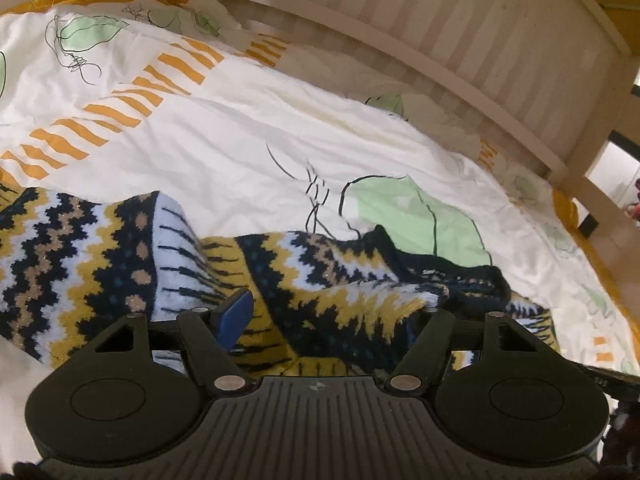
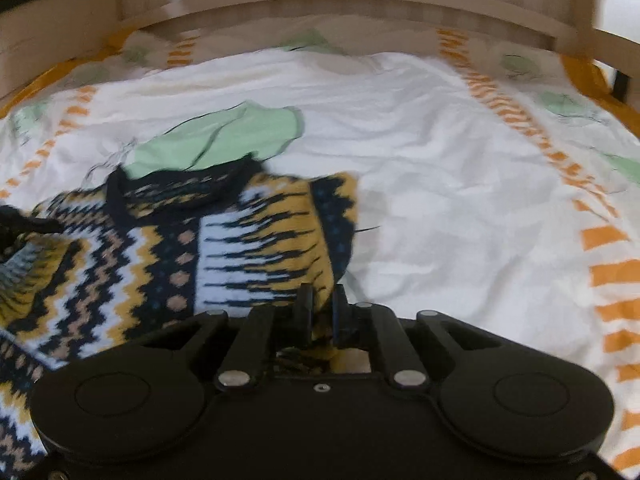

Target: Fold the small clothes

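A knitted sweater (image 1: 120,264) in navy, mustard and white zigzags lies rumpled on the bed, its dark collar (image 1: 452,264) toward the far side. My left gripper (image 1: 332,308) stands wide over it. The blue pad of its left finger (image 1: 236,312) shows bare, while a fold of knit drapes over the right finger and hides it. In the right wrist view the sweater (image 2: 160,264) fills the left half. My right gripper (image 2: 322,296) is shut on the sweater's near right edge, with mustard knit pinched between its two narrow fingers.
A white duvet (image 1: 240,140) printed with green leaves and orange dashes covers the bed (image 2: 440,200). A pale wooden slatted rail (image 1: 440,40) runs along the far side (image 2: 360,4). A dark blurred shape (image 2: 20,220) sits at the left edge.
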The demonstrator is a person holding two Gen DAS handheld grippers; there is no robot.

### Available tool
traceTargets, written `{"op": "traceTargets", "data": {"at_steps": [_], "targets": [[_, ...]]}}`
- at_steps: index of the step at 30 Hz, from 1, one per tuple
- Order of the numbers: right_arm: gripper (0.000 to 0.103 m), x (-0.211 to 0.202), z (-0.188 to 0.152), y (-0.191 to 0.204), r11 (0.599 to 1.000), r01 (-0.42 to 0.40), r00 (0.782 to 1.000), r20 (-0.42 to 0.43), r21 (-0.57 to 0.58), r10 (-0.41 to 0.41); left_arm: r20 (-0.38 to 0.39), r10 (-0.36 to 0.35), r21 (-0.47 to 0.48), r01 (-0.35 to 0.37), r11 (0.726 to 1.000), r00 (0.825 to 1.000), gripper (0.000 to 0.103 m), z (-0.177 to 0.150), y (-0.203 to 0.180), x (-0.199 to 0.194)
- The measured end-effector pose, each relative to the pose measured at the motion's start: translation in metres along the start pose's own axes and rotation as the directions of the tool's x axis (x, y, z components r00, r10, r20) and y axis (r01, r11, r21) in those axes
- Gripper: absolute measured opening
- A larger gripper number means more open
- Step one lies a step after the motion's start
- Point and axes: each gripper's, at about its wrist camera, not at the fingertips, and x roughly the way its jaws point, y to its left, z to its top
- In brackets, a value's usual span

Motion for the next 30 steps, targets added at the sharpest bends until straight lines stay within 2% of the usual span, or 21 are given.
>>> {"op": "traceTargets", "data": {"at_steps": [1,2,3,4,5,7,9,10,11,14,16,19,23,26,28,30], "targets": [[0.004,0.0,0.0,-0.006,0.999,0.033,0.999,-0.007,0.016,-0.033,-0.003,0.002,-0.001,-0.002,1.0,1.0,0.068,0.0,0.0,0.001],[0.004,0.0,-0.001,-0.016,0.997,0.074,0.997,-0.014,0.028,-0.074,-0.01,0.002,-0.007,-0.002,1.0,1.0,0.068,-0.001,0.001,0.002],[0.004,0.0,0.0,-0.025,0.995,0.077,0.997,-0.018,0.061,-0.076,-0.018,0.001,-0.018,-0.001,1.0,1.0,0.068,-0.001,0.002,0.004],[0.006,-0.003,0.0,-0.036,0.991,0.055,0.998,-0.017,0.121,-0.053,-0.03,-0.001,-0.035,0.0,0.999,1.0,0.068,-0.002,0.003,0.006],[0.017,-0.008,0.001,-0.043,0.985,0.025,1.0,-0.007,0.168,-0.024,-0.038,-0.002,-0.048,0.0,0.999,0.999,0.068,-0.002,0.005,0.007],[0.019,-0.02,0.004,-0.041,0.989,-0.016,1.0,-0.01,0.146,0.018,-0.043,0.006,-0.064,-0.009,0.998,0.999,0.068,-0.001,0.009,0.008],[0.041,-0.036,0.0,-0.023,0.999,-0.021,1.0,-0.011,0.024,0.021,-0.044,0.001,-0.081,-0.005,0.997,0.999,0.068,0.0,0.011,0.008],[0.06,-0.045,-0.006,-0.011,0.999,-0.014,1.0,-0.009,-0.047,0.014,-0.044,-0.002,-0.089,-0.002,0.996,0.999,0.068,0.001,0.012,0.008],[0.072,-0.051,-0.011,0.0,0.994,-0.011,1.0,-0.006,-0.105,0.01,-0.042,-0.004,-0.092,0.0,0.996,0.999,0.068,0.001,0.013,0.007],[0.073,-0.061,-0.021,0.027,0.959,-0.008,1.0,0.007,-0.283,0.011,-0.036,-0.008,-0.086,0.004,0.996,0.999,0.068,0.002,0.012,0.005],[0.073,-0.057,-0.027,0.046,0.912,0.012,1.0,0.003,-0.411,-0.012,-0.032,-0.008,-0.083,0.005,0.997,0.999,0.068,0.002,0.011,0.005],[0.073,-0.047,-0.038,0.059,0.858,0.041,0.998,-0.018,-0.513,-0.059,-0.033,-0.017,-0.088,0.014,0.996,0.999,0.068,0.003,0.011,0.006],[0.073,-0.034,-0.039,0.068,0.832,0.103,0.995,0.043,-0.545,-0.095,-0.033,-0.03,-0.078,0.027,0.997,0.999,0.067,0.001,0.008,0.007],[0.072,-0.018,-0.032,0.066,0.861,0.147,0.989,0.085,-0.488,-0.121,-0.012,-0.055,-0.066,0.054,0.996,0.998,0.067,0.001,0.004,0.005],[0.071,-0.012,-0.028,0.055,0.884,0.218,0.976,0.115,-0.414,-0.187,0.004,-0.059,-0.051,0.06,0.997,0.998,0.067,0.0,0.002,0.003],[0.07,-0.011,-0.025,0.035,0.906,0.273,0.962,0.102,-0.322,-0.254,-0.001,-0.056,-0.048,0.056,0.997,0.998,0.067,0.0,0.001,0.003]]}}
